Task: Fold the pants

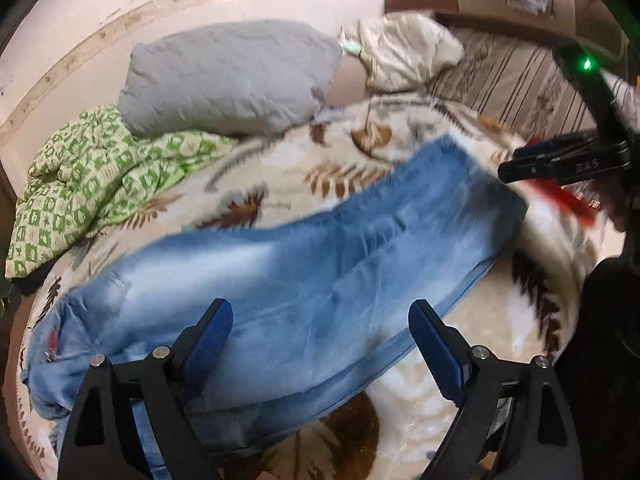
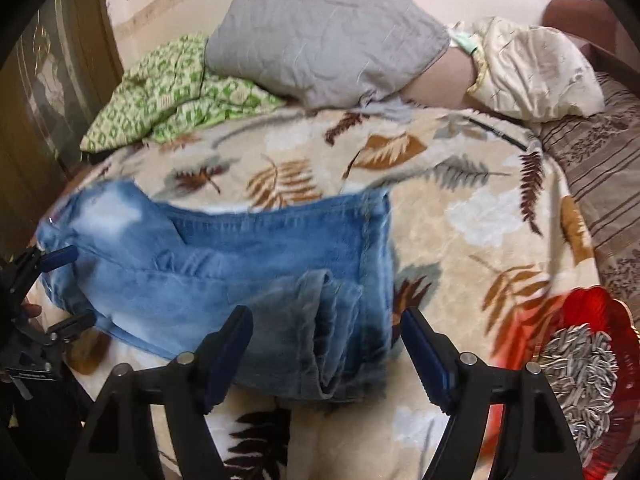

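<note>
Both grippers, left gripper (image 1: pixel 320 344) and right gripper (image 2: pixel 326 354), hover with fingers apart over the jeans (image 1: pixel 304 264); lengthwise fold looks done, next grasp the hems (image 2: pixel 332 320) ahead.

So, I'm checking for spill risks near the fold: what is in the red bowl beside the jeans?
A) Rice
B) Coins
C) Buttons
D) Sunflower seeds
D: in the right wrist view the red bowl holds a heap of striped grey-and-white sunflower seeds, sitting on the blanket to the right of the jeans.
</note>
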The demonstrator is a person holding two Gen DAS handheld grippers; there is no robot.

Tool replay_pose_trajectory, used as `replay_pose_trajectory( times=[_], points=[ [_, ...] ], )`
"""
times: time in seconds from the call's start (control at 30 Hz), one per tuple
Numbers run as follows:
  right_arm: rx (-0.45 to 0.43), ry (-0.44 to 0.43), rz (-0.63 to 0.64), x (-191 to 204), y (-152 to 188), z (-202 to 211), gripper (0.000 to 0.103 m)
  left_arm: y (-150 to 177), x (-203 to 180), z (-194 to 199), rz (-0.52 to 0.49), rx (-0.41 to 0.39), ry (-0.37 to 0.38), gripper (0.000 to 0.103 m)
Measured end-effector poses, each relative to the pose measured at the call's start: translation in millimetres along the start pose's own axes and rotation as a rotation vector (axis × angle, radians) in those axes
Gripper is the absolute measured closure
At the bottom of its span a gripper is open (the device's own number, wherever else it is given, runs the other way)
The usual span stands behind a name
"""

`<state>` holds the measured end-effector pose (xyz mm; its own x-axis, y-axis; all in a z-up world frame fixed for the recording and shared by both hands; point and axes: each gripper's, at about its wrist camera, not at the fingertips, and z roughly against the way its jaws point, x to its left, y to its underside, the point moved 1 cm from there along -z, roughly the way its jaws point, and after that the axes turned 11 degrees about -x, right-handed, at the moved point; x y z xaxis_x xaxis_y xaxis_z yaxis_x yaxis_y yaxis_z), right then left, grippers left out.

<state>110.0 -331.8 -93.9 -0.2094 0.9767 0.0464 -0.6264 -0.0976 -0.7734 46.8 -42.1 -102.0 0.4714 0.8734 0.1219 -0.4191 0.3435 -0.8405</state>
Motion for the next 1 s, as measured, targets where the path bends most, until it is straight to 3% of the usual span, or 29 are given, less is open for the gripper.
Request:
replay_pose_trajectory(
  times=[0.2,0.4,0.53,0.7,0.8,0.87,0.93,0.97,1.0],
  points=[
    [-0.001,-0.125,-0.267,-35.8,-15.8,7.4,0.024,-24.1,10.4,-1.0,0.068,-0.012,0.224,0.013],
    [0.054,-0.21,-0.395,-47.7,-18.6,-5.0,0.024,-32.7,-4.0,-53.6,-0.052,0.117,0.346,0.013],
    [0.105,-0.25,-0.347,-40.0,-21.7,-15.5,0.024,-24.7,-5.5,-77.2,-0.104,0.214,0.424,0.013],
    [0.23,-0.206,-0.172,-15.0,-26.5,-48.7,0.025,-13.8,2.2,-87.5,-0.108,0.294,0.477,0.013],
    [0.281,-0.19,-0.103,-3.7,-23.4,-66.6,0.04,-7.7,8.4,-94.0,-0.102,0.319,0.48,0.015],
    [0.307,-0.164,-0.062,1.4,-18.2,-75.4,0.065,-1.6,11.3,-101.2,-0.084,0.355,0.485,0.033],
    [0.301,-0.136,-0.028,2.9,-14.7,-76.7,0.076,1.4,11.0,-102.7,-0.098,0.351,0.471,0.046],
    [0.29,-0.145,-0.03,2.7,-14.2,-74.4,0.079,1.1,11.3,-101.3,-0.096,0.341,0.476,0.056],
    [0.281,-0.149,-0.027,0.4,-13.9,-70.8,0.079,0.1,11.7,-99.9,-0.094,0.332,0.474,0.059]
  ],
)
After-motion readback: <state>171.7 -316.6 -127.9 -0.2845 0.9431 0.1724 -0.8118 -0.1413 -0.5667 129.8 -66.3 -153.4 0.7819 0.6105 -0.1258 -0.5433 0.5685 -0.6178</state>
